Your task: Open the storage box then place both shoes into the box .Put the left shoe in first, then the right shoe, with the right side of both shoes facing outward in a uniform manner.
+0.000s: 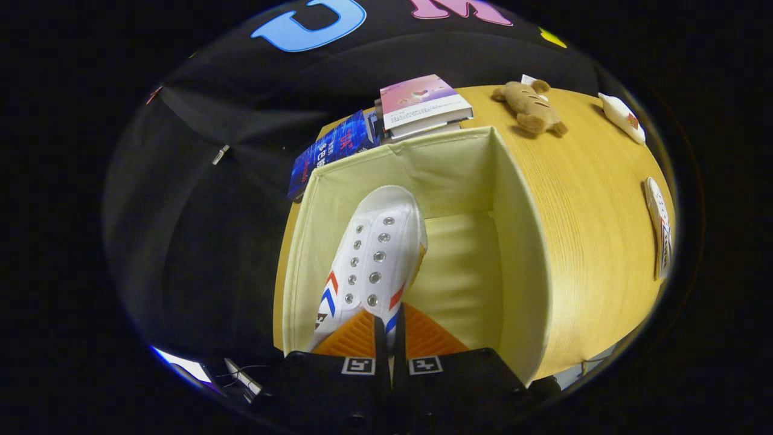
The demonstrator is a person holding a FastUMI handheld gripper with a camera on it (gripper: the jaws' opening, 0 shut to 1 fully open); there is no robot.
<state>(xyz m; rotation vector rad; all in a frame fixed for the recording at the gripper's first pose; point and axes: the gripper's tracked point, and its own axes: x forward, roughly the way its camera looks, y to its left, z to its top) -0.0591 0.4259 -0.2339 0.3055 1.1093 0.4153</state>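
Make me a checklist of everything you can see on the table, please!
Surface: wooden table, bare around the box.
Job's things: open fabric box; white shoe held inside it, toe pointing away; second shoe lying on the table beyond the box.
Clutter: stacked books, blue book, teddy bear, small white item.
Gripper: gripper shut on the white shoe's heel end.
Cables: thin wires below the table edge.
Surroundings: black cloth wall.

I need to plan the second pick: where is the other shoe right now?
The other shoe lies on the wooden table, well to the right of the open storage box, beyond the gripper that holds the first shoe inside the box.
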